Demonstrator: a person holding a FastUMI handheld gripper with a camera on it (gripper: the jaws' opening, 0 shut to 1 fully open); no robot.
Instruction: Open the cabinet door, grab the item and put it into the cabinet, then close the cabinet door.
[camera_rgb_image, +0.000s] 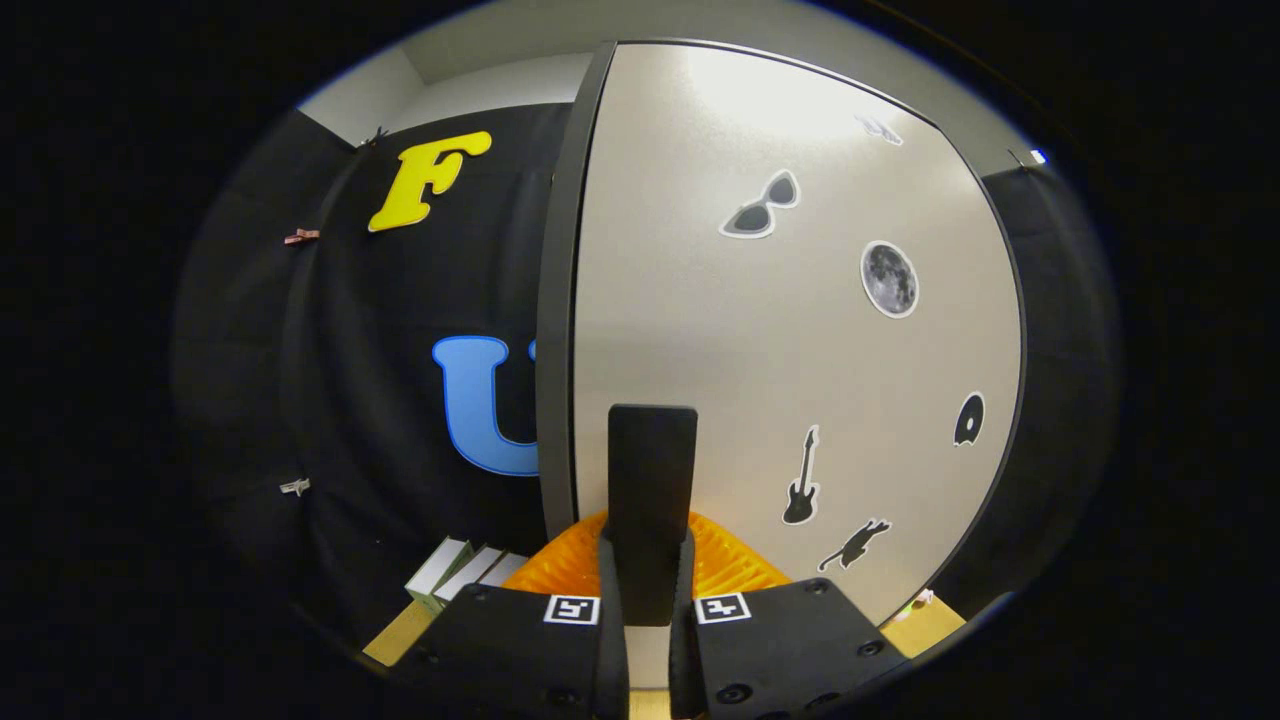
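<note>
The gripper (648, 580) is squeezing its 2 fingers (612, 640) nearly together on a black handle (651, 480) standing upright between them. Just beyond, an orange ribbed item (730, 560) is lying against the pale cabinet door (720, 350), and small boxes (455, 572) are sitting beside it.

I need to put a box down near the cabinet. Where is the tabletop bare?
Bare wooden tabletop shows beside the white boxes. Straight ahead is crowded: the tongs are shut on the black flat handle, over the ribbed orange object against the beige stickered cabinet door.
</note>
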